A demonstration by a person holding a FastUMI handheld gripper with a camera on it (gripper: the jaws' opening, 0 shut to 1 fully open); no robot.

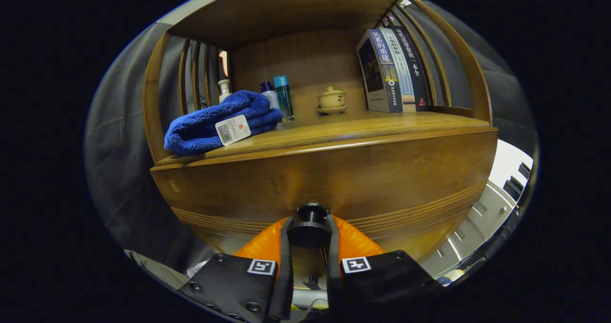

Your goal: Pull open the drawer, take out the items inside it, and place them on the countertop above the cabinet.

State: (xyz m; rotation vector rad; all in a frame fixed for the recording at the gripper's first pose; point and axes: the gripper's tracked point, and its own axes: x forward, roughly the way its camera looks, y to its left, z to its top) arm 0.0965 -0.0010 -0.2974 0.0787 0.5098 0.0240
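Your gripper (309, 239) is clenched on the drawer knob (311, 224), dead ahead at 12 o'clock. Pull straight back toward 6, I'd say.

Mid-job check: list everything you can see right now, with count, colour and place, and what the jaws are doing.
Cabinet: one, brown wood, open shelf above the drawer.
Drawer front: one, brown wood, just ahead of the gripper.
Knob: one, black, on the drawer front, between the jaws.
Towel: one, blue, folded, on the countertop, tag on it.
Bottles: three, white, blue-capped, teal-capped, behind the towel.
Lidded cup: one, beige, on a saucer, mid-countertop.
Books: about three, dark covers, upright beside the slats.
Gripper: one, jaws closed on the knob from both sides.
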